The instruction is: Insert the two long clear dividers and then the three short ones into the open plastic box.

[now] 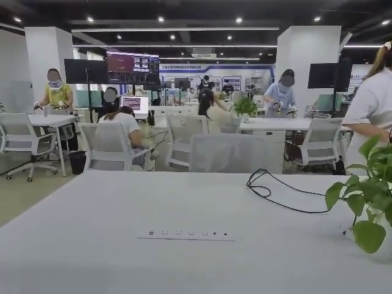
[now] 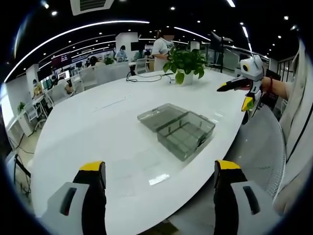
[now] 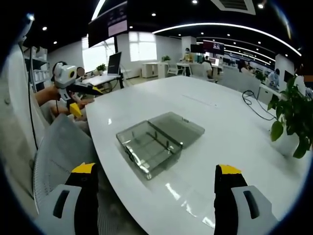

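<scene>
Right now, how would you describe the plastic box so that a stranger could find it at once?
Find the big white table with a potted plant at its far side. Close to the near edge lies the plastic box, open, with its lid flat beside the base. It alone is grey-tinted and see-through.

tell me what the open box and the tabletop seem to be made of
The box looks like clear, grey-tinted hard plastic with a glossy finish; the table shows through its lid and walls. The tabletop is a smooth white surface with a soft sheen, likely laminate or coated board. Ceiling lights reflect in it, but the core cannot be told.
</scene>
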Motion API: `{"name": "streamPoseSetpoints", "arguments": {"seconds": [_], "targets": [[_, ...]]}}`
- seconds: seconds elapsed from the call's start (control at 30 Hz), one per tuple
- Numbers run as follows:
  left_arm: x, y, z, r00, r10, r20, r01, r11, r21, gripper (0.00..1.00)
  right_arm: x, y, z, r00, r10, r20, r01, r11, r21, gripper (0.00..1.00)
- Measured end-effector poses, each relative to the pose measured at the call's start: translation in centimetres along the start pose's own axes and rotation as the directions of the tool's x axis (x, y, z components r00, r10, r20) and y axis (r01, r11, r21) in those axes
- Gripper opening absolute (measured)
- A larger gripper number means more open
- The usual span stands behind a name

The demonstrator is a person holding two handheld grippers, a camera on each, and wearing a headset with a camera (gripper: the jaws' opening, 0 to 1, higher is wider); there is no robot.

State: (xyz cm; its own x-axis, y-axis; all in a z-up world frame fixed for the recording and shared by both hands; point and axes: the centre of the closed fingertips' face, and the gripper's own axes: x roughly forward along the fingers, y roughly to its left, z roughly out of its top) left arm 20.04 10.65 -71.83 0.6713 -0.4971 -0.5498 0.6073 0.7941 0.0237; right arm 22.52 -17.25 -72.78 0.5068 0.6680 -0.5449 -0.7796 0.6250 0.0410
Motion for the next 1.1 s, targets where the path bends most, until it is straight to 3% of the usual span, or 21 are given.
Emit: {"name": "streamPoseSetpoints", "arguments": {"seconds": [0.37, 0.77, 0.9, 1.1], "targets": [[0.0, 1.5, 0.1, 0.999, 0.045, -0.005, -0.045, 0.999, -0.009, 0.82, 0.2, 0.8, 0.6, 0.9995, 0.033, 0.002, -0.033, 0.999, -0.005, 0.99], [1.3, 3.6, -1.7, 0.9913, 0.083, -0.102, -0.086, 0.996, -0.022, 0.73, 0.7, 1.5, 2.4, 0.9975, 0.06, 0.037, -0.059, 0.998, -0.012, 0.95], [1.7, 4.7, -2.8, 0.9817, 0.109, -0.157, -0.115, 0.993, -0.032, 0.67, 1.0, 1.8, 3.2, 0.9962, 0.069, 0.054, -0.068, 0.998, -0.014, 0.93], [2.7, 5.9, -3.6, 0.9742, 0.116, -0.194, -0.127, 0.991, -0.047, 0.62, 1.6, 2.0, 3.7, 0.9951, 0.079, 0.059, -0.079, 0.997, -0.008, 0.92]]}}
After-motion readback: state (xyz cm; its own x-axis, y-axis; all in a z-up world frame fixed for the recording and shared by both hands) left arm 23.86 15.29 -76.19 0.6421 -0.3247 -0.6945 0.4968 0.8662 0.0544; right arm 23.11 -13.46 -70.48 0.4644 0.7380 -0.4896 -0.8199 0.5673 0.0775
